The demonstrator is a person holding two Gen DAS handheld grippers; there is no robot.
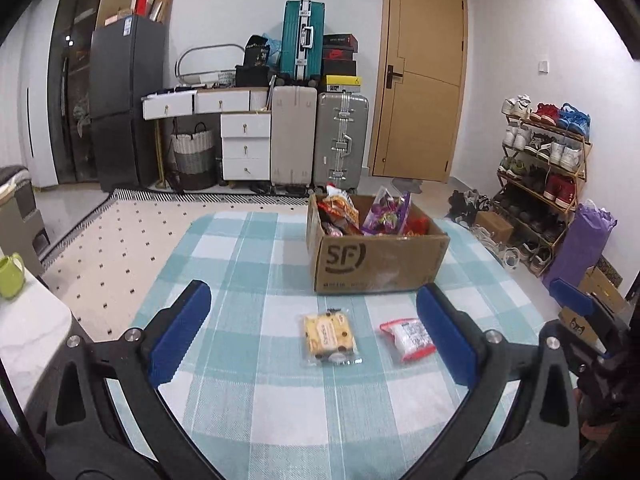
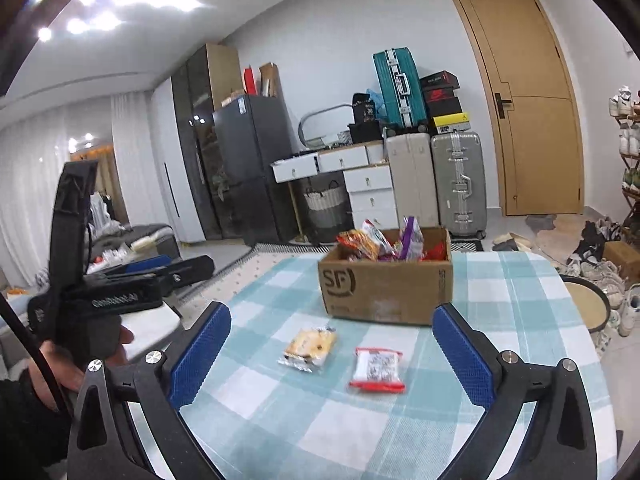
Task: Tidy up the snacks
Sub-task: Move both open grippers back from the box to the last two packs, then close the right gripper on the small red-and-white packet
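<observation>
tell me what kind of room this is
Most likely a lived-in room of a home, doubling as storage: stacked suitcases and a fridge stand along the wall, a shoe rack sits by the door, and a table with a checked cloth stands in front.

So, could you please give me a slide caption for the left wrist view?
Open left gripper above yellow biscuit packet and red-edged white packet on checked tablecloth, before snack-filled cardboard box.

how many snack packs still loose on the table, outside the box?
2. A yellow biscuit pack lies before the brown cardboard box; a red-edged white pack lies to its right. Others may be hidden behind the box.
</observation>
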